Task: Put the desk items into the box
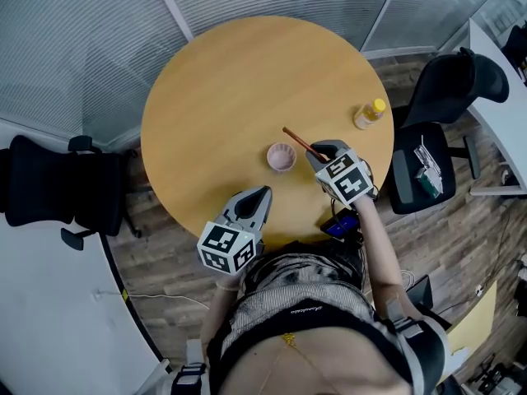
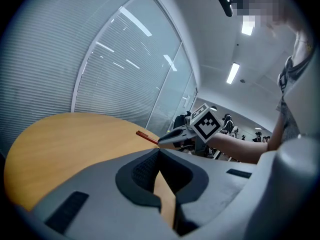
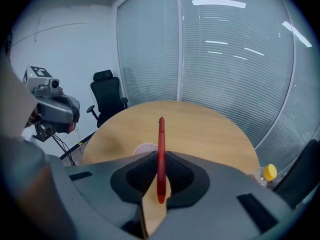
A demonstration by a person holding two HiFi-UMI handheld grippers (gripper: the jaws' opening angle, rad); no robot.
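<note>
My right gripper (image 1: 319, 150) (image 3: 161, 159) is shut on a red pen (image 1: 298, 142) (image 3: 161, 149), which sticks out past the jaws toward the table's middle. It hovers just right of a small pink round container (image 1: 282, 156) (image 3: 145, 148) on the round wooden table (image 1: 247, 81). In the left gripper view the right gripper (image 2: 172, 136) and the pen's tip (image 2: 146, 137) show above the tabletop. My left gripper (image 1: 262, 194) (image 2: 159, 154) rests at the table's near edge with its jaws closed together and nothing between them.
A bottle with a yellow cap (image 1: 370, 114) (image 3: 267, 173) stands near the table's right edge. Black office chairs sit to the left (image 1: 58, 189) and right (image 1: 445, 113). Glass walls with blinds run behind the table. A white desk (image 1: 502, 64) lies at far right.
</note>
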